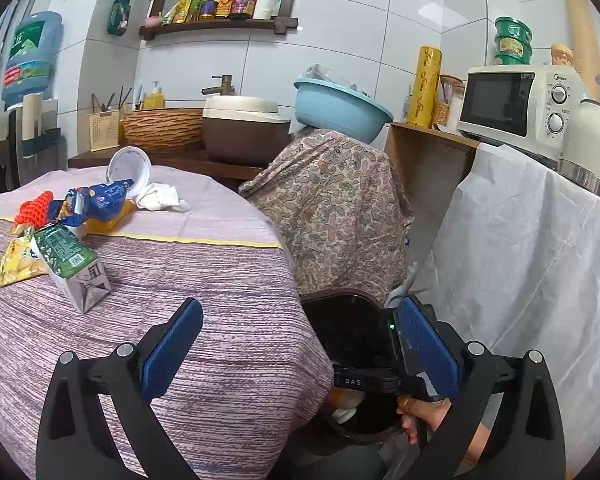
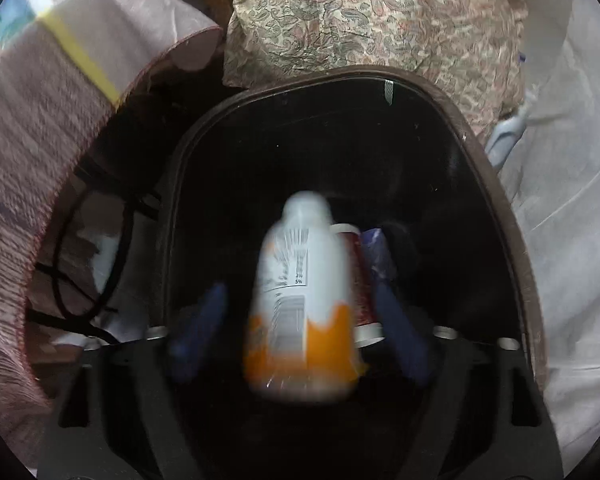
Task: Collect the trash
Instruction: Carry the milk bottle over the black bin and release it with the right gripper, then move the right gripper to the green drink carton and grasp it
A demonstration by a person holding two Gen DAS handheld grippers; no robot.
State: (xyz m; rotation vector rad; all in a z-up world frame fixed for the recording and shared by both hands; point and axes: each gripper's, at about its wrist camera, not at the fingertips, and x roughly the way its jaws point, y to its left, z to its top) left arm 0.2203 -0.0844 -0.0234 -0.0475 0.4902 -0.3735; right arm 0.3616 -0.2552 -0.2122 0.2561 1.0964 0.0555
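Over at the desk [image 1: 220,280], draped in a purple striped cloth, the left gripper [image 1: 300,344] is hovering with its blue-padded fingers [image 1: 172,352] spread wide and nothing between them. One finger is hanging over the cloth, the other over the gap beside the desk.

The trash waiting on the desk is lying in a loose heap toward the far left: a green and white carton [image 1: 74,268] tipped on its side, a yellow snack bag [image 1: 16,260] just beside it, a blue wrapper [image 1: 100,198] resting on something yellow, a piece of red-orange netting [image 1: 32,208], a white plastic cup [image 1: 130,172] lying over, and a crumpled white tissue [image 1: 160,198] touching the cup.

Down beside the desk a dark trash bin [image 2: 500,184] is standing open, in front of a paisley-covered shape [image 1: 332,208]. The right gripper [image 2: 300,316] is pointing down into the bin's mouth, a hand [image 1: 428,412] wrapped round its handle. A white bottle with an orange band [image 2: 300,300] is sitting between the blue fingers [image 2: 200,328], blurred, and there is a visible gap on each side of it, so the fingers are standing apart and not pressing on the bottle. Behind the bottle, deeper in the bin, a dark red cup [image 2: 360,280] and a scrap of bluish wrapper [image 2: 376,252] are lying against each other.
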